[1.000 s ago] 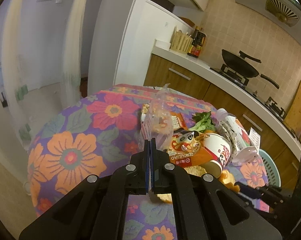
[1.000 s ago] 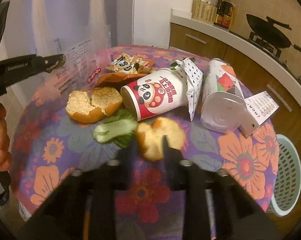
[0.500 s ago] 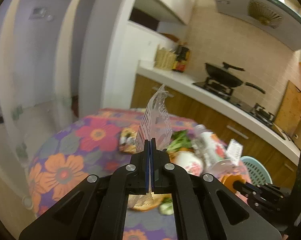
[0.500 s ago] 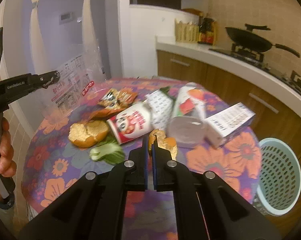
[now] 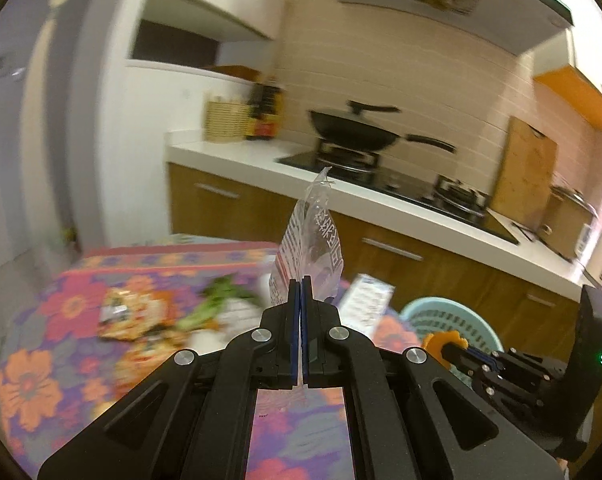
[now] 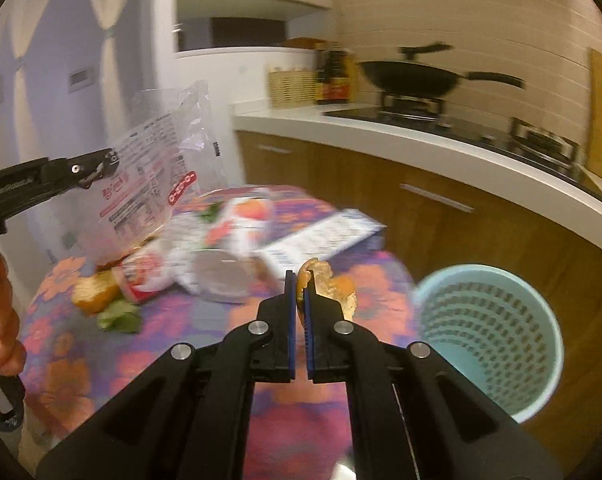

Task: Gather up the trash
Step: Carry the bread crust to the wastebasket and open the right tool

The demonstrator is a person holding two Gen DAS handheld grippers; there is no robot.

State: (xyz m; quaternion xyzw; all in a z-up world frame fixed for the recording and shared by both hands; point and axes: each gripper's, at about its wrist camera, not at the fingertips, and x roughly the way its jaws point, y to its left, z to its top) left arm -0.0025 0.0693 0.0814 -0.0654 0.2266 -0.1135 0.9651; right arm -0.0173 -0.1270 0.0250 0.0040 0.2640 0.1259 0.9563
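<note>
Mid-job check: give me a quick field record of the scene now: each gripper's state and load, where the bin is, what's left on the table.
left gripper: shut on clear plastic bag, lifted above table
right gripper: shut on bread piece, held near bin
bin: light blue basket, on floor beside table
left on table: panda cup, bread half, greens, snack wrapper, box
image: motion-blurred

Your left camera is sitting right behind the left claw (image 5: 300,284), looking forward over the flowered table (image 5: 61,368) toward the stove counter (image 5: 237,160). Your right camera is sitting behind the right claw (image 6: 300,280), facing the same way, a bit lower. Both are seeing the table, the wok (image 6: 409,76) and the blue basket (image 6: 489,328).
</note>
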